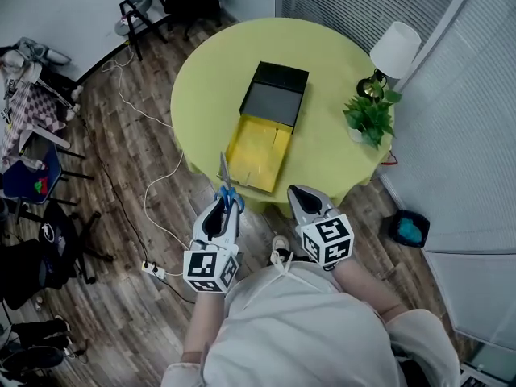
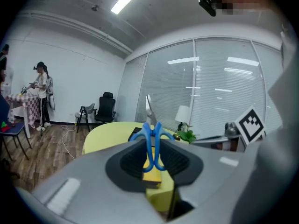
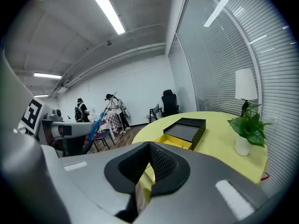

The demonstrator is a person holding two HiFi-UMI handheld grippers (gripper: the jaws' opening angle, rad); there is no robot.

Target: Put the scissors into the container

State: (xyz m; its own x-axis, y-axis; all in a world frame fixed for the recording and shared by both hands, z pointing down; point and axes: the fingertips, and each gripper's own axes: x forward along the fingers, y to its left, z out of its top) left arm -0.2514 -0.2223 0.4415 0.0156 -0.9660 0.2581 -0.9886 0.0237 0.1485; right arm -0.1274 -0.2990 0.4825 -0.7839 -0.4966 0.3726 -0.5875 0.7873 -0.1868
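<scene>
Closest to the head camera is the person's pale top [image 1: 306, 329], and just beyond it the two grippers are held side by side, short of the round table's [image 1: 322, 135] near edge. The left gripper [image 1: 224, 210] is clamped on the scissors [image 1: 226, 185]: in the left gripper view its jaws pinch the blue handle loops [image 2: 152, 141] and the closed blades point up and away. The scissors therefore hang in the air, tip over the near edge of the table, just left of the container's [image 1: 256, 153] near-left corner. The container lies open, with its yellow tray toward the near edge and its black half [image 1: 276, 95] toward the middle of the table. The right gripper [image 1: 301, 195] has its jaws drawn together with nothing between them.

The scissors look light and rigid, with smooth plastic loops and hard metal blades. A grip on the loops alone probably lets the blade end swing or pivot. Holding where both loops meet, as now, seems soundest, with the scissors laid lengthwise along the yellow tray before the jaws let go.
</scene>
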